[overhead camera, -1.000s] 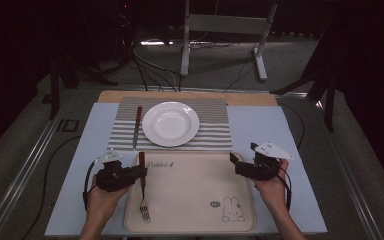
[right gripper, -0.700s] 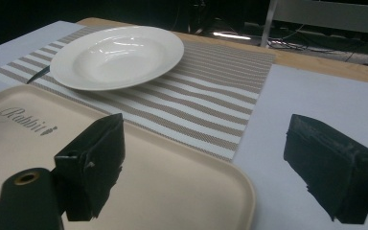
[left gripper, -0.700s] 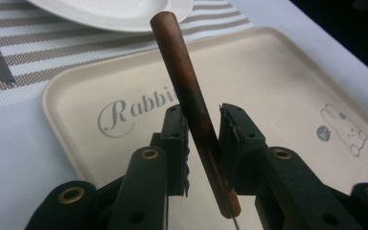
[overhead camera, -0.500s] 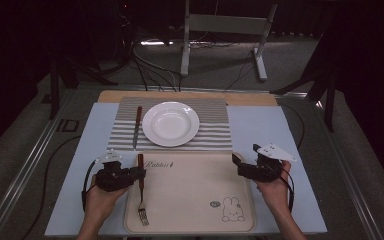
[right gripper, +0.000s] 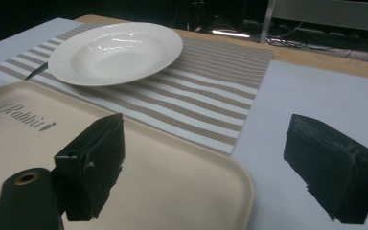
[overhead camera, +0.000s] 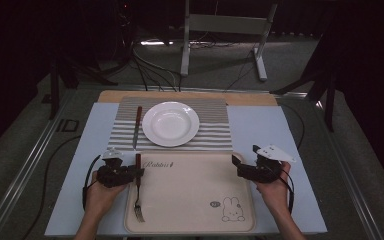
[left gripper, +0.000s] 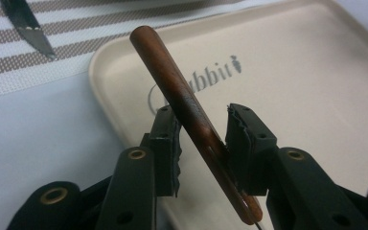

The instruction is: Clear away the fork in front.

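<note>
Table (overhead camera: 260, 130): left gripper (left gripper: 202, 143) clamps fork (overhead camera: 138, 192) handle over tray (overhead camera: 190, 195) (tines resting on it); right gripper (right gripper: 225, 163) open, empty.

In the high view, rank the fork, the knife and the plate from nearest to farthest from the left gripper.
1. Fork: on the tray's left edge, its wooden handle between the jaws of the left gripper.
2. Knife: ahead on the striped mat, left of the plate.
3. Plate: ahead and to the right, mid-mat.

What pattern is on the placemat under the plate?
Brown and white stripes on the placemat under the white plate, clearest in the right gripper view.
</note>
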`<state>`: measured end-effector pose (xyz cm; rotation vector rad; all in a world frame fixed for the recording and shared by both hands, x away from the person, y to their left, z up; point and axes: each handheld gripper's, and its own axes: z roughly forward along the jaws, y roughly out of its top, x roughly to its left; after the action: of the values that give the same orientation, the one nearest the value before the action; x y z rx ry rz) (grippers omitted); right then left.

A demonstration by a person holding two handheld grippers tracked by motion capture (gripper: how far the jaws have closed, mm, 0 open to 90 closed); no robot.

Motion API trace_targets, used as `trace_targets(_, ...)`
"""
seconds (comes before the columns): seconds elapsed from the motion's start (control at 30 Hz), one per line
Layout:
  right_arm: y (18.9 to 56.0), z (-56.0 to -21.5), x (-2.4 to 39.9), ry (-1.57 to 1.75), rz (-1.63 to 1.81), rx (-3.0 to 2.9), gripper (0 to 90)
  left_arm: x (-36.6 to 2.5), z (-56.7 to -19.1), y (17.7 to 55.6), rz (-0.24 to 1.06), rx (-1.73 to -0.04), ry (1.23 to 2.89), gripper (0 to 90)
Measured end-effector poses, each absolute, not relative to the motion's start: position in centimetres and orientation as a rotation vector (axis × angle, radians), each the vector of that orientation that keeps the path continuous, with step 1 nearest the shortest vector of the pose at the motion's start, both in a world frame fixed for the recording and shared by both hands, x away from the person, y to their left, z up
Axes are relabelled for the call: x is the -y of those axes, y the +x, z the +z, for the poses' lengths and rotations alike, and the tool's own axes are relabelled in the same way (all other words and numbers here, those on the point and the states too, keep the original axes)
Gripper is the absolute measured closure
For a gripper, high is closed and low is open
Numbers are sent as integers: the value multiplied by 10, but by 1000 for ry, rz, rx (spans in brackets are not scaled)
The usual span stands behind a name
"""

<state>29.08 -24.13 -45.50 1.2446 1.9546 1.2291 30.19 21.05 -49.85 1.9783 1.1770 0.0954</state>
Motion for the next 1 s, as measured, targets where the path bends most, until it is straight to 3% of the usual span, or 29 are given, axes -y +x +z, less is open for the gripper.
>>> trace_targets(0.37, 289, -456, 244, 1248, 1223, -1957, 141, -213, -501, 301, 197, -1240, 2027, 602)
trace_targets(0.53, 287, -457, 247, 1250, 1223, -1956, 139, -219, -494, 297, 249, -1228, 1951, 528)
trace_targets(0.63, 284, -458, 250, 1240, 1228, -1951, 136, -223, -486, 293, 337, -1225, 1904, 424)
trace_targets(0.8, 282, -458, 252, 1227, 1237, -1950, 134, -230, -469, 284, 457, -1181, 1824, 405)
trace_targets(0.87, 280, -458, 253, 1225, 1239, -1947, 132, -233, -463, 282, 499, -1172, 1792, 316)
trace_targets(0.93, 280, -458, 254, 1226, 1239, -1945, 132, -236, -457, 279, 527, -1164, 1760, 290)
trace_targets(1.0, 278, -458, 256, 1225, 1246, -1942, 130, -239, -452, 277, 567, -1171, 1728, 171)
